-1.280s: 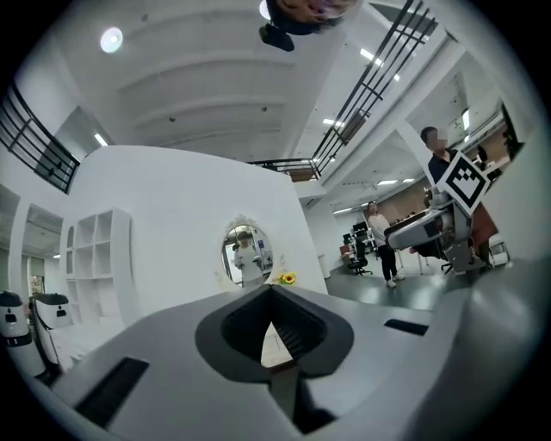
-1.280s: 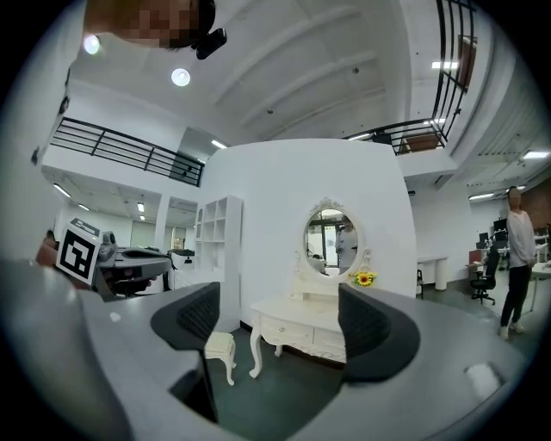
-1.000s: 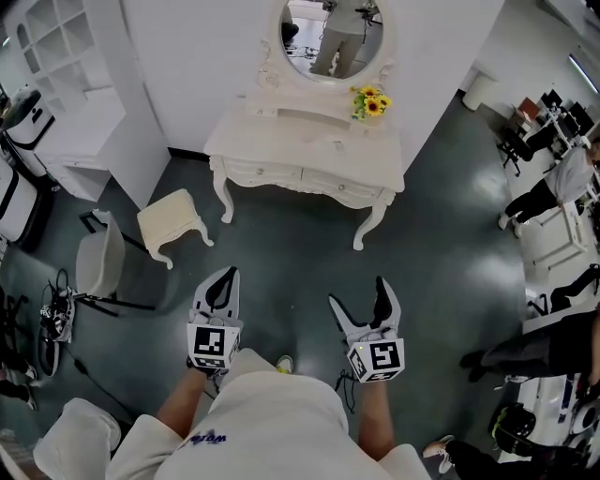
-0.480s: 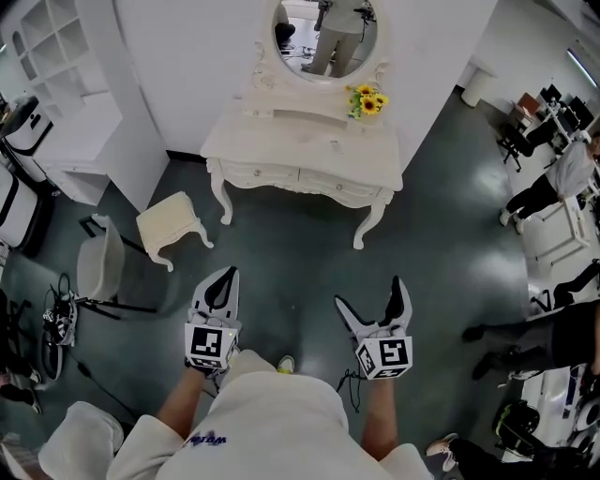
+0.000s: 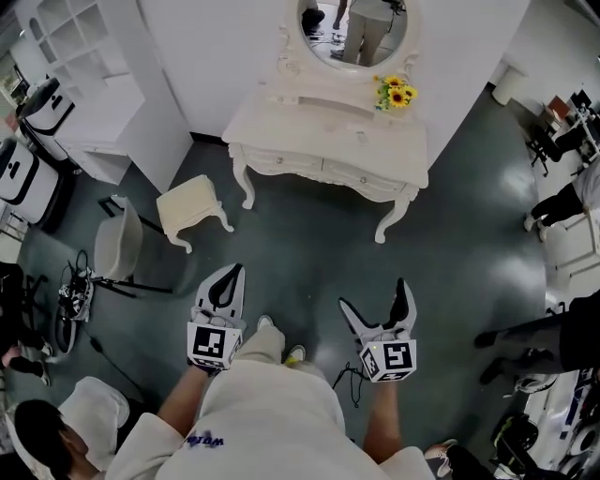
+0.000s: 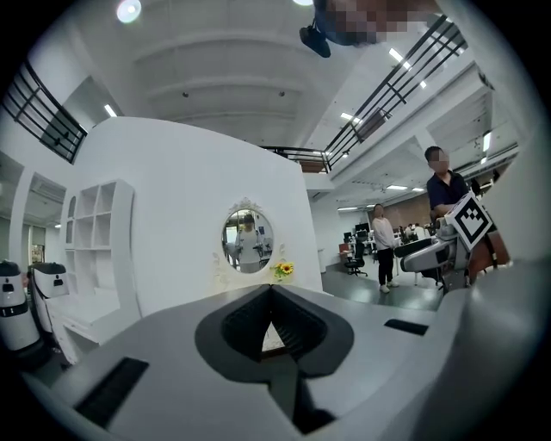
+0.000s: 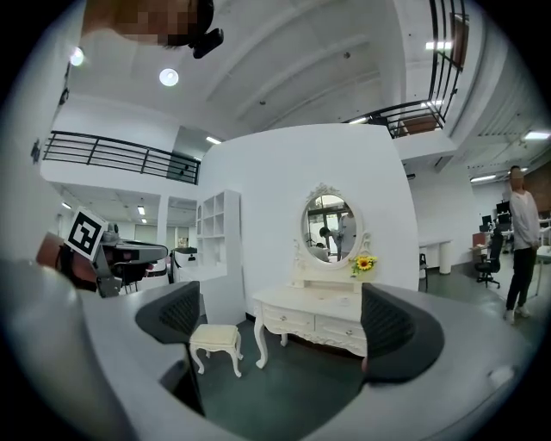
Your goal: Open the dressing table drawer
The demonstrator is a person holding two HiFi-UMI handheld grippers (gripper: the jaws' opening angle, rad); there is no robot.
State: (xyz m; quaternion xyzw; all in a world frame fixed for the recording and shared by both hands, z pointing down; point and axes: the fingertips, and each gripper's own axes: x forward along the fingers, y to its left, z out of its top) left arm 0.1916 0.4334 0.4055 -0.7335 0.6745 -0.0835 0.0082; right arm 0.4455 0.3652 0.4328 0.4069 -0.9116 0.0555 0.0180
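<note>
The cream dressing table (image 5: 281, 117) stands against the white wall ahead, well beyond both grippers. Its two drawers (image 5: 281, 161) sit shut under the top, each with a small knob. In the right gripper view the table (image 7: 320, 303) and its drawer fronts (image 7: 289, 321) show between the jaws, far off. My left gripper (image 5: 230, 272) is shut with nothing in it, its tips meeting in the left gripper view (image 6: 270, 289). My right gripper (image 5: 373, 296) is open wide and empty (image 7: 284, 326). Both are held low in front of my body, above the dark floor.
An oval mirror (image 5: 354, 28) and sunflowers (image 5: 396, 94) are on the table. A small cream stool (image 5: 192, 208) stands to the table's left and a grey chair (image 5: 117, 251) nearer me. White shelving (image 5: 84, 75) is at far left. People and office chairs (image 5: 562, 202) are on the right.
My right gripper's jaws have spread wider and it has drifted slightly right. The head view has shifted, so the table sits further right. My left gripper has kept still.
</note>
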